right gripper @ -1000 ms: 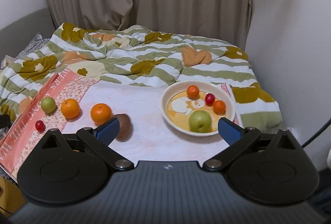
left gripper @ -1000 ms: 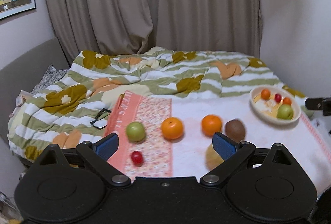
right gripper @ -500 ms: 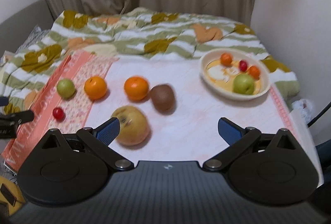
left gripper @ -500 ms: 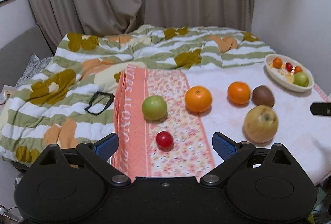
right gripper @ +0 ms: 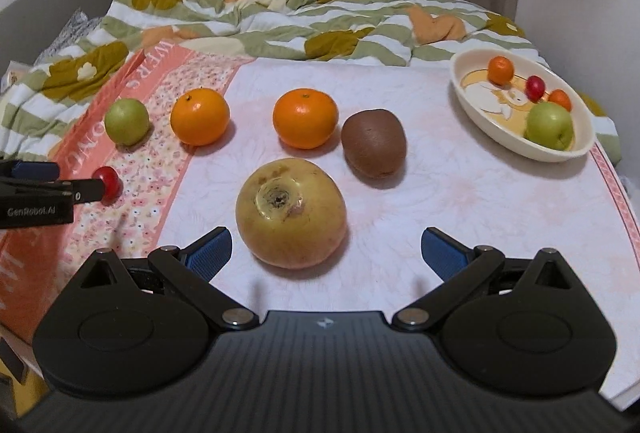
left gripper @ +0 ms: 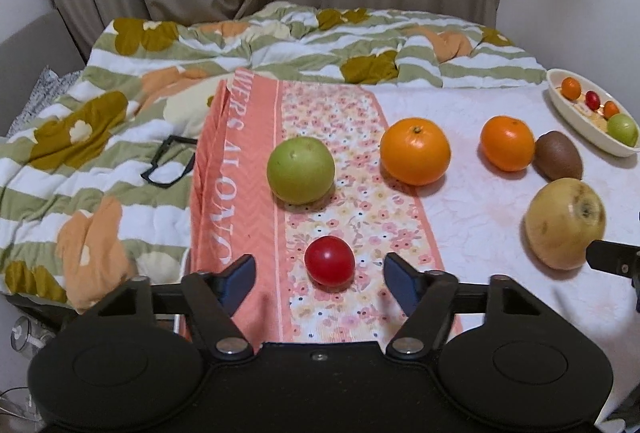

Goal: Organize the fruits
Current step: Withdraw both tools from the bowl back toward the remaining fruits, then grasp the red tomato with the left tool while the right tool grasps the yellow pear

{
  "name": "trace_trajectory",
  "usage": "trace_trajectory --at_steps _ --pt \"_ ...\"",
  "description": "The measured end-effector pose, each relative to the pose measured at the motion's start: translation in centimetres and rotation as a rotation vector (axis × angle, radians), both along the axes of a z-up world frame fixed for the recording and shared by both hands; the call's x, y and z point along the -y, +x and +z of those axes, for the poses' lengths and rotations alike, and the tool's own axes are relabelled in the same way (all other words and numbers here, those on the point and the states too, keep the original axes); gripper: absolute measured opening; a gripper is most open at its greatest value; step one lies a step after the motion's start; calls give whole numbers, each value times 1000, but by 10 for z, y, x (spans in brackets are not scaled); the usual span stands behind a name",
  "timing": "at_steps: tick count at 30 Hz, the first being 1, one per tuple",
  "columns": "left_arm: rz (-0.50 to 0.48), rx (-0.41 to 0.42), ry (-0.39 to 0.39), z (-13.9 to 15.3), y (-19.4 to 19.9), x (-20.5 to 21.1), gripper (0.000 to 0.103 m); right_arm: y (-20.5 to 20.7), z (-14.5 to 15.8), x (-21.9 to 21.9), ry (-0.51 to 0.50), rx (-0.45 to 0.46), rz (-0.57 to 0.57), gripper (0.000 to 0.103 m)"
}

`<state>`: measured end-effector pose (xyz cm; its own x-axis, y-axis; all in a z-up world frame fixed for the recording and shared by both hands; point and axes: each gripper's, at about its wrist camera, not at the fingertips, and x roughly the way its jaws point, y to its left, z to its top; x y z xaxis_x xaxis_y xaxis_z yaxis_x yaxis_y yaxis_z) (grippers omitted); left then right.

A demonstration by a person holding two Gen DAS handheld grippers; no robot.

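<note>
Red and glossy, the small round cherry tomato (left gripper: 329, 265) lies on the flowered strip of the salmon-pink towel (left gripper: 240, 193), just between the spread blue pads of the left tongs (left gripper: 319, 281), neither pad touching it. By my reading this is the approach to a pick: the next move calls for easing forward a little and pressing the pads together gently, since so small and smooth a fruit could roll or squirt out.

Behind it on the towel sits a round green apple (left gripper: 300, 169), then a large orange (left gripper: 415, 151) at the towel's edge. Further right on the white bed cover lie a second orange (left gripper: 507, 142) and a brown fuzzy kiwi (left gripper: 558, 155), close together.

Nearest the right tongs (right gripper: 325, 247), also spread and holding nothing, is a big yellow-brown pear-like fruit (right gripper: 291, 213), just ahead of the left pad.

At far right the cream oval dish (right gripper: 560, 153) holds small fruits, seemingly the goal; the row of fruit lies between it and the tomato. Black-framed glasses (left gripper: 168, 163) rest on the striped quilt (left gripper: 100, 137), well clear.
</note>
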<state>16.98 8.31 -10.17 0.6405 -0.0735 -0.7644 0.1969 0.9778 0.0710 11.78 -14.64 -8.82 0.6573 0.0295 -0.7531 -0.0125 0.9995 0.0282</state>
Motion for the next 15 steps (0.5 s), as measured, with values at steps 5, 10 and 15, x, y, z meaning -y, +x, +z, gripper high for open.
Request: trace_trajectory --at_steps 5,10,15 --pt "12 -27 0 -13 14 1 62 15 -10 -4 -5 -16 20 103" --pt "-8 -53 -8 -23 21 2 43 27 -17 -11 -17 -25 36 103" --pt "-26 -51 -9 -22 21 4 35 32 -18 -13 -15 -26 37 103"
